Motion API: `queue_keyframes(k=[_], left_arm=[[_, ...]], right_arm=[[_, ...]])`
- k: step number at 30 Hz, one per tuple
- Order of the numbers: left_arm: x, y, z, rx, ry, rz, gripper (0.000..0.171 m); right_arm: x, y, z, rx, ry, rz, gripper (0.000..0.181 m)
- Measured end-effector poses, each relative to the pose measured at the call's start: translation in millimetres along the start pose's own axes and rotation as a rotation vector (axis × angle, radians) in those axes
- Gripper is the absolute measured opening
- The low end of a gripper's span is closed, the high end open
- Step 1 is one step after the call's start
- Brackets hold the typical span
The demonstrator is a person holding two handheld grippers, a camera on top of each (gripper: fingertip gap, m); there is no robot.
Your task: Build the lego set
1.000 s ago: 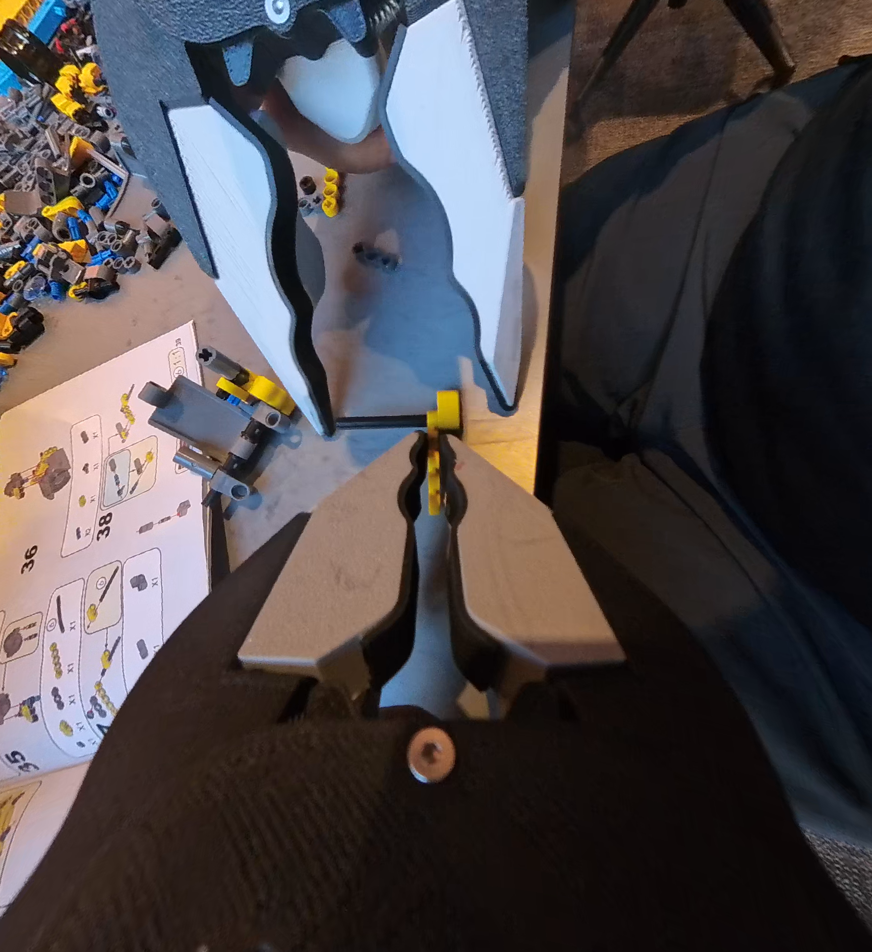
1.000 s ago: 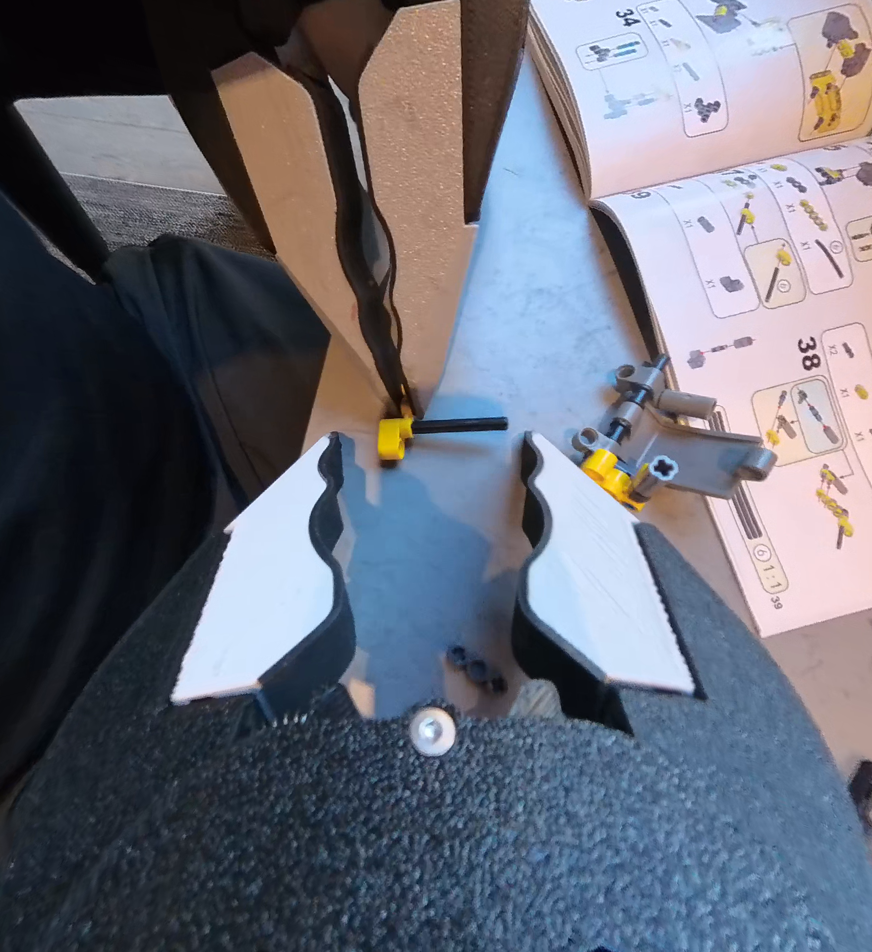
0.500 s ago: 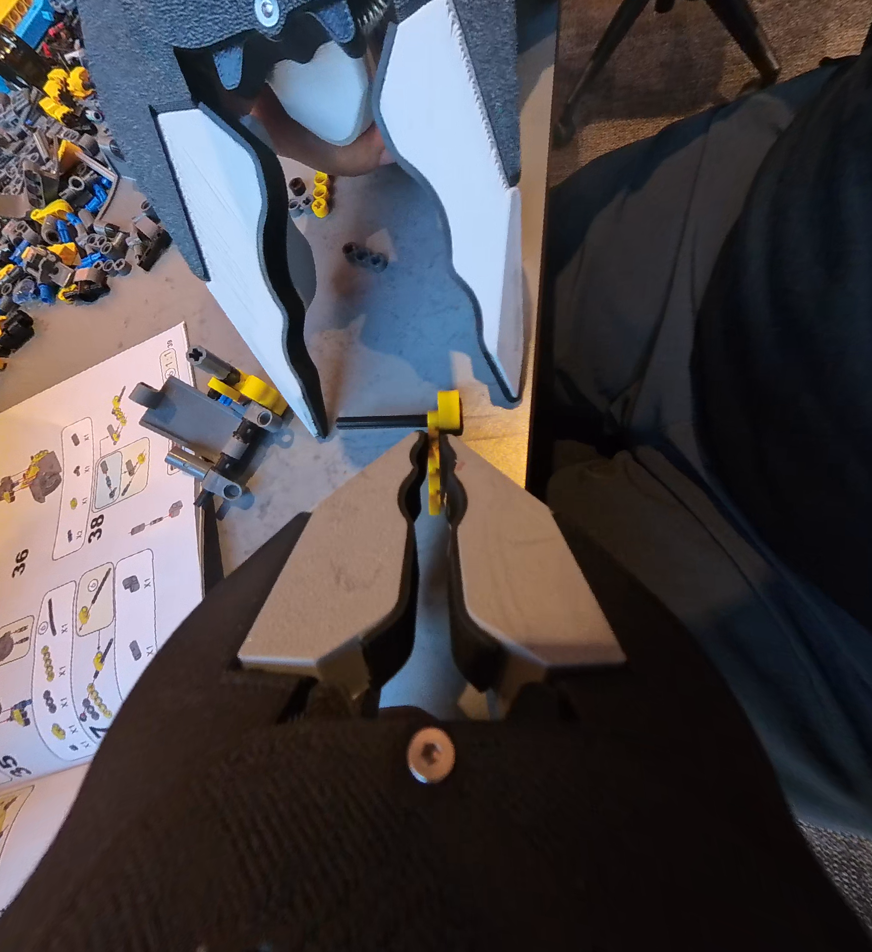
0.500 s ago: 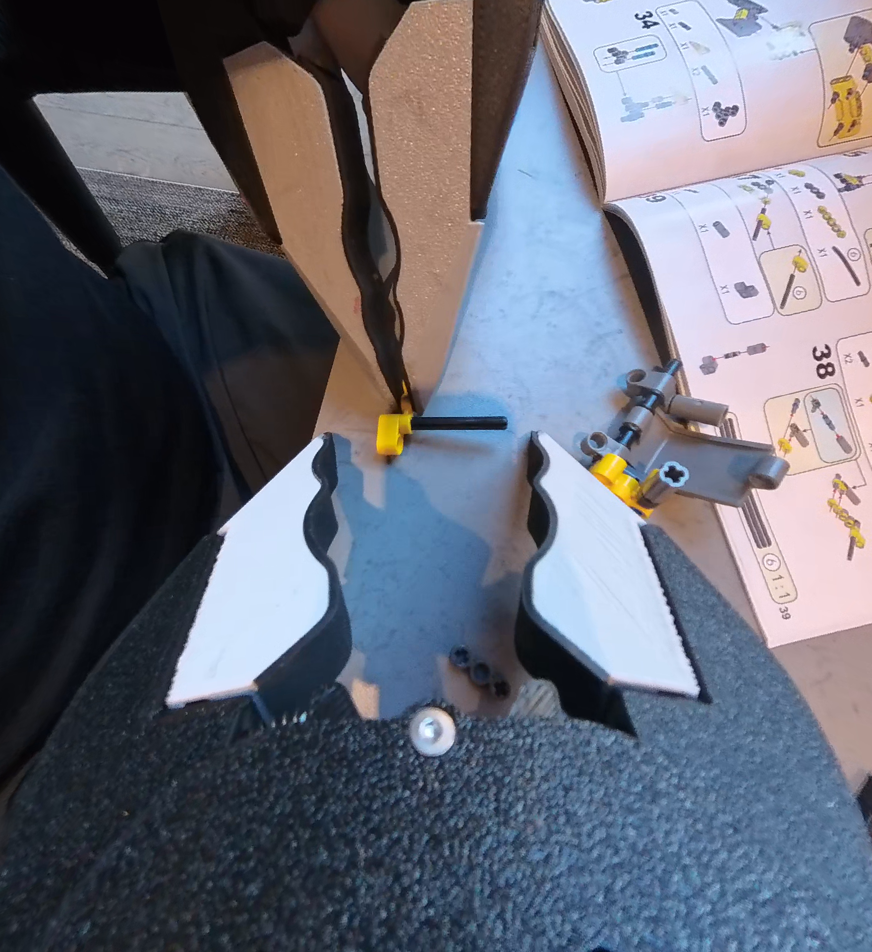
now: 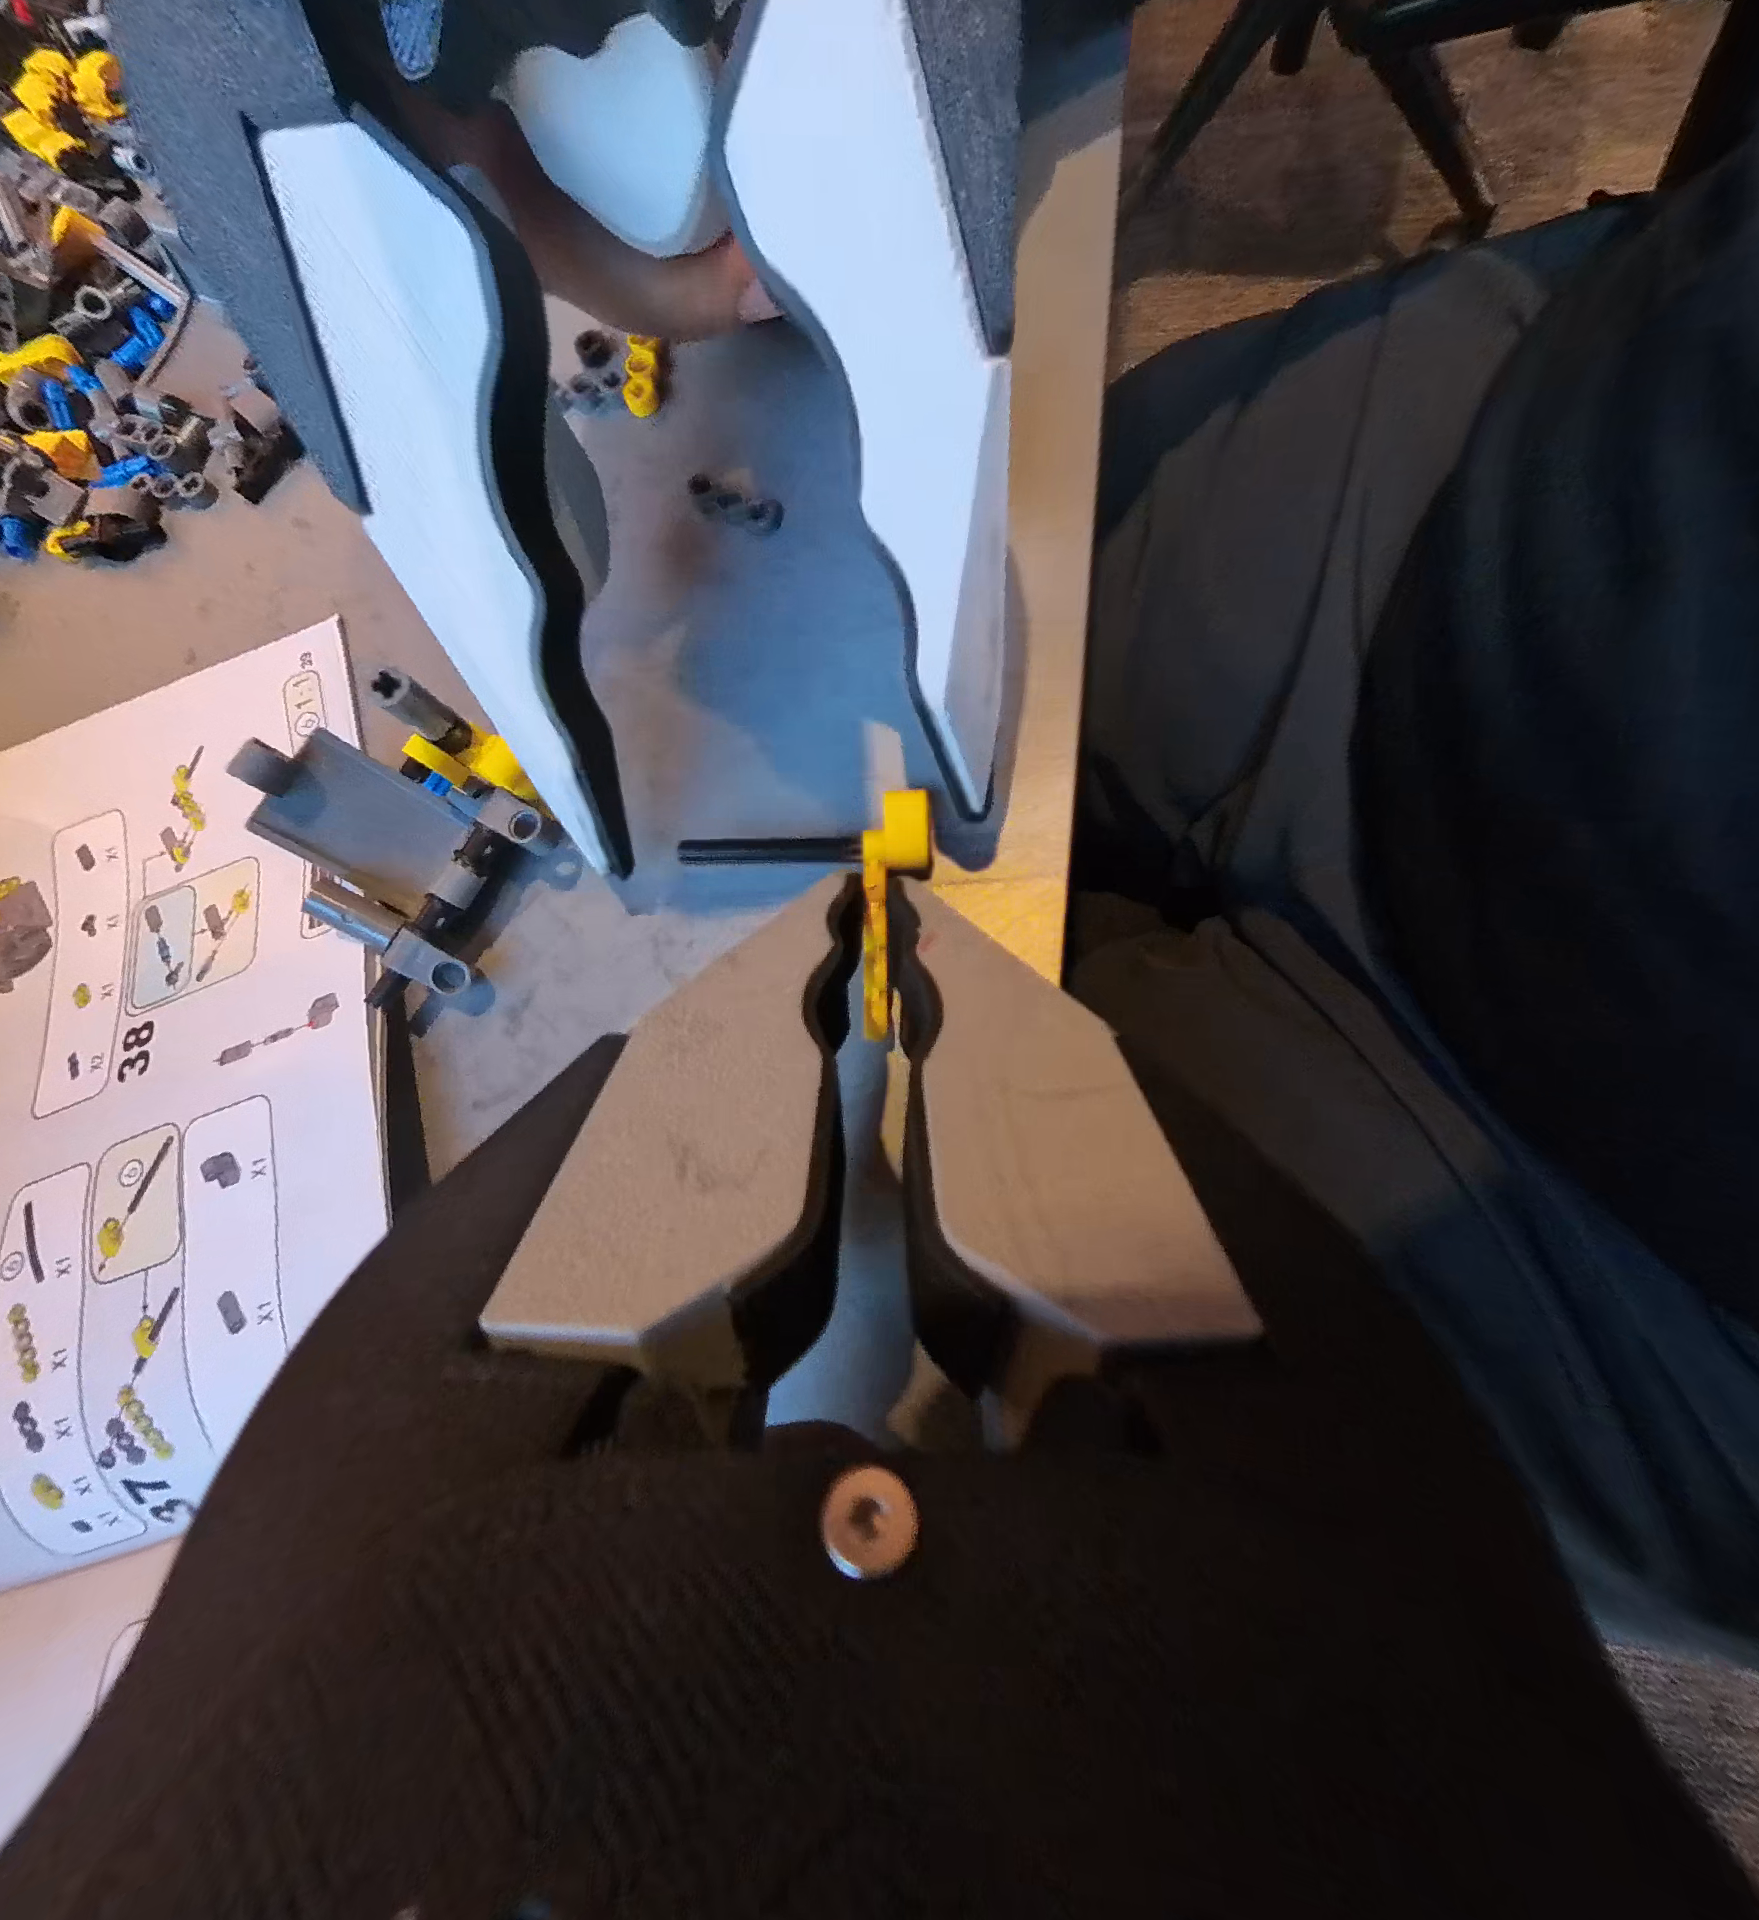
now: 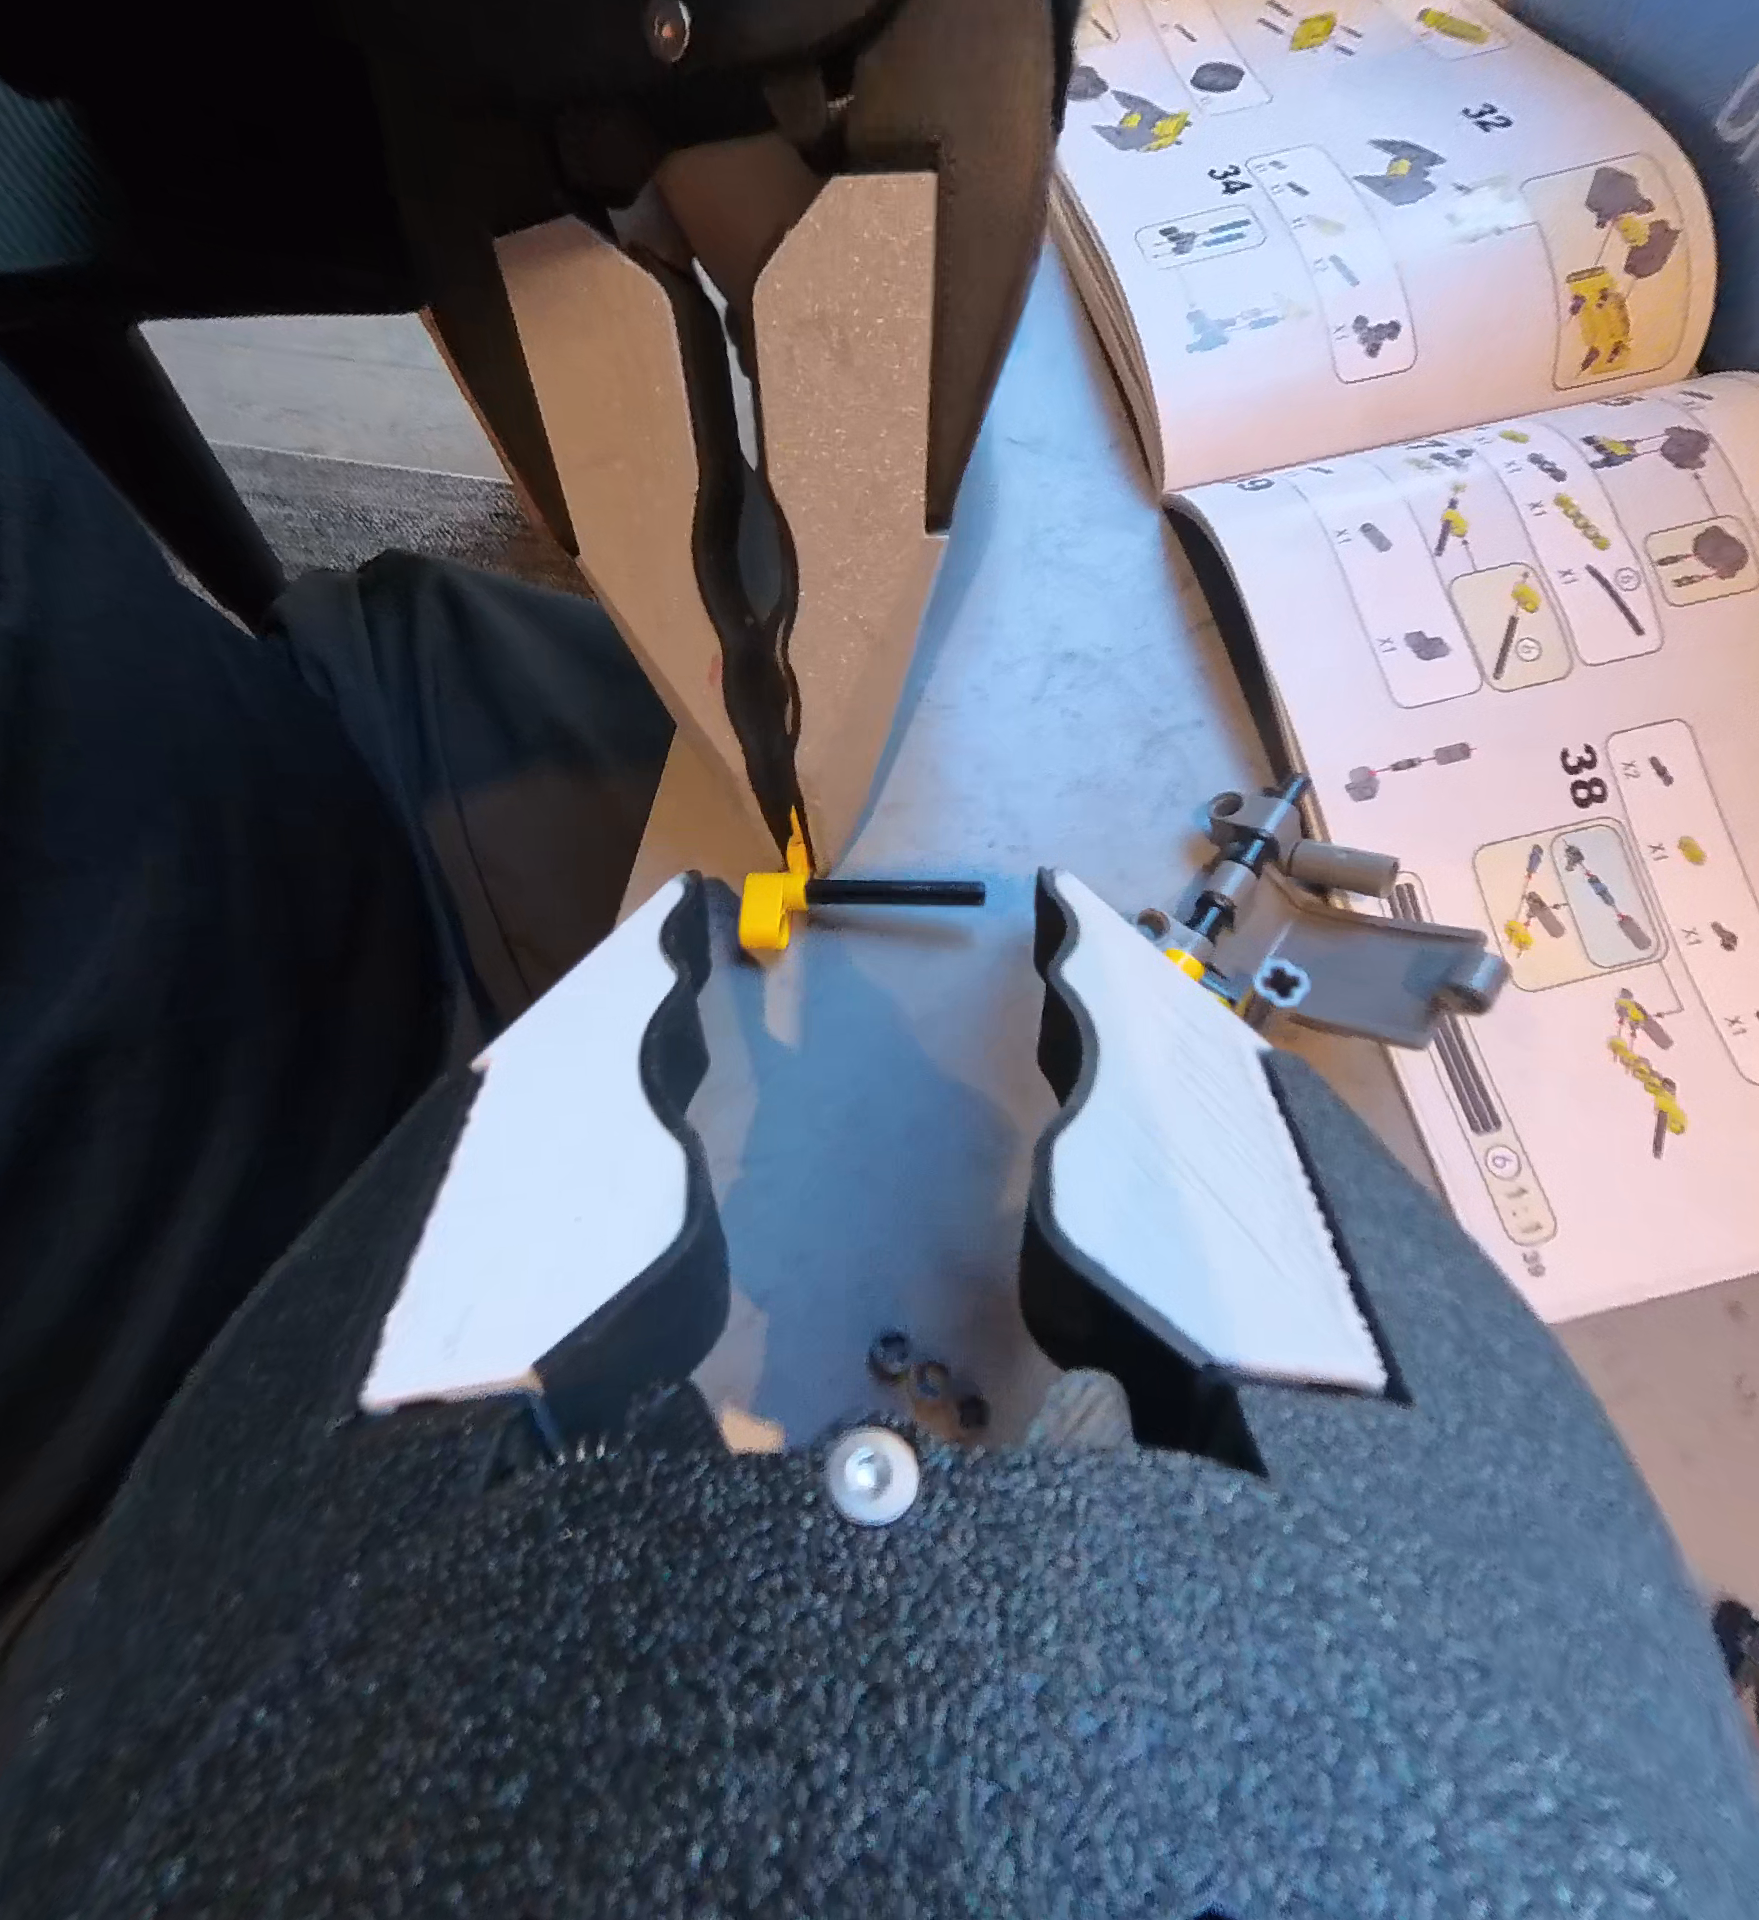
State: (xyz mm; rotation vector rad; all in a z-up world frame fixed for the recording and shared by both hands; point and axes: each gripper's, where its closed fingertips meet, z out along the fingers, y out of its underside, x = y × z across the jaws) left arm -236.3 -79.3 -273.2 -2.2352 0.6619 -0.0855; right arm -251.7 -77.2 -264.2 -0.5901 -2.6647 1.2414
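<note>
Grey tabletop (image 5: 771, 665), mottled, with an open instruction booklet (image 6: 1581, 727) and loose building-toy parts.

Left gripper (image 5: 873, 914): fingers narrowed onto a thin yellow beam (image 5: 875, 977), pinched edge-on between the tips. Yellow connector (image 5: 901, 831) just beyond the fingertips, at the beam's far end; black axle (image 5: 766, 852) sticking sideways out of it, off to the left of the fingers, above the table.

Right gripper (image 6: 864, 914): fingers spread wide, holding nothing. Yellow connector just ahead of its left fingertip, axle spanning most of the gap between the two tips without clear contact. Small dark three-hole piece (image 6: 932, 1382) on the table between the finger roots.

Grey sub-assembly (image 6: 1322, 935) with yellow and black fittings, just outside the right gripper's right finger, lying partly on the booklet's edge.

Heap of grey, yellow and blue parts (image 5: 54, 364), well off to the left beyond the right gripper's body in the left wrist view.

Dark clothing of a person (image 5: 1477, 727), to the right of the left gripper's fingers, past the table edge.
</note>
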Motion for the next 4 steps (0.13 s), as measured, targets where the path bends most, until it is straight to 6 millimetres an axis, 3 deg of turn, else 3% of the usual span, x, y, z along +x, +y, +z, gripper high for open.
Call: queue_keyframes(k=[1,4], left_arm=[[-0.6,0.2,0.1,0.000,0.004,-0.009,0.003],[-1.4,0.6,-0.2,-0.001,0.011,-0.026,0.002]], right_arm=[[-1.0,0.8,1.7,-0.012,-0.002,-0.011,0.062],[-4.8,6.0,8.7,-0.072,-0.010,-0.039,0.060]])
